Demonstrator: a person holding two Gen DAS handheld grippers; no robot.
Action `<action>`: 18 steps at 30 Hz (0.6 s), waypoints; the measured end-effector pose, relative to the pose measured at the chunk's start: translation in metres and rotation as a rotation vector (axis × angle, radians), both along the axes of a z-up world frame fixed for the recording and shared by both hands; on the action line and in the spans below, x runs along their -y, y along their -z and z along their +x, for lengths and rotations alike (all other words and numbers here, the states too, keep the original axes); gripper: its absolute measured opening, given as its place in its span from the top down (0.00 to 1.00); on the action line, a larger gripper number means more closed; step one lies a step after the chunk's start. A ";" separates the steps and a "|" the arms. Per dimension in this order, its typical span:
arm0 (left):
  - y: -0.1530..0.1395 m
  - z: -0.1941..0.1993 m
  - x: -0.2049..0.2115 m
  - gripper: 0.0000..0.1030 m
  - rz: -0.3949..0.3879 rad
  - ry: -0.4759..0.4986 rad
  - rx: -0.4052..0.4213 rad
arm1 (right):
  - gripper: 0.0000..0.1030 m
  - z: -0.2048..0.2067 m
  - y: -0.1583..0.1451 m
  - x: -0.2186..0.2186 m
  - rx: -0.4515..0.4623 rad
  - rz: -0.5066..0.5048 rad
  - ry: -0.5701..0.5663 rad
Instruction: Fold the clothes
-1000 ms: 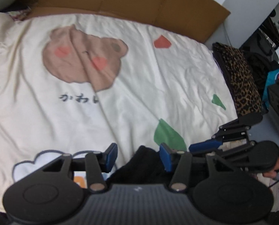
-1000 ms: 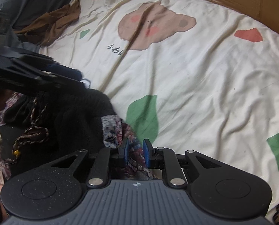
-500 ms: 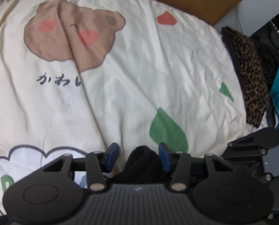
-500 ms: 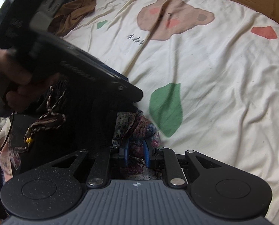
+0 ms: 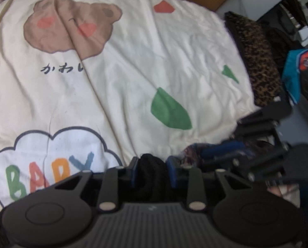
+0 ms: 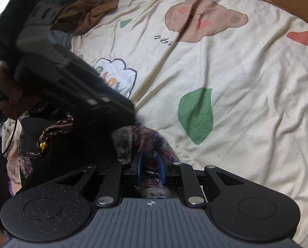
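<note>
The left hand-held gripper [image 5: 151, 172], its jaws just closing, is pinching black knit fabric [image 5: 150, 177]; the right hand-held gripper [image 6: 149, 170] is gripping the patterned hem [image 6: 151, 144] alongside; both should be lifting evenly.

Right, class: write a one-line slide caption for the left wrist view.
Left gripper jaws closing on black knit fabric above a cartoon bear bedsheet.

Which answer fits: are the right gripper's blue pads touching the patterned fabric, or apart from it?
Touching. The right wrist view shows the right gripper with both blue pads pressed against the patterned fabric bunched between them, no gap visible.
</note>
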State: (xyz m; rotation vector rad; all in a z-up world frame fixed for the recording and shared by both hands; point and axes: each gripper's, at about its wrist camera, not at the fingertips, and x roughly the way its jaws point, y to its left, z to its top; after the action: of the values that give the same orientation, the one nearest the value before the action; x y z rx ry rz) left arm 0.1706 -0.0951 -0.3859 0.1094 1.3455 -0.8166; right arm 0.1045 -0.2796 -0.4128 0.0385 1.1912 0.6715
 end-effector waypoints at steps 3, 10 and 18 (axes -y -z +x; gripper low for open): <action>-0.011 -0.006 -0.011 0.71 -0.031 -0.005 0.019 | 0.77 0.003 -0.007 0.006 0.009 0.008 0.001; -0.032 -0.028 -0.028 0.82 -0.085 0.009 0.084 | 0.60 0.019 -0.020 0.010 0.051 0.006 -0.026; -0.051 -0.050 -0.034 0.86 -0.123 0.076 0.208 | 0.59 0.035 -0.014 -0.005 -0.009 0.051 -0.170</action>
State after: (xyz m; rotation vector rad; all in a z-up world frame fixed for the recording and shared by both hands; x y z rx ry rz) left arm 0.1204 -0.0608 -0.3348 0.1455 1.0983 -0.9245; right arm 0.1394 -0.2748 -0.3985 -0.0169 1.1950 0.8514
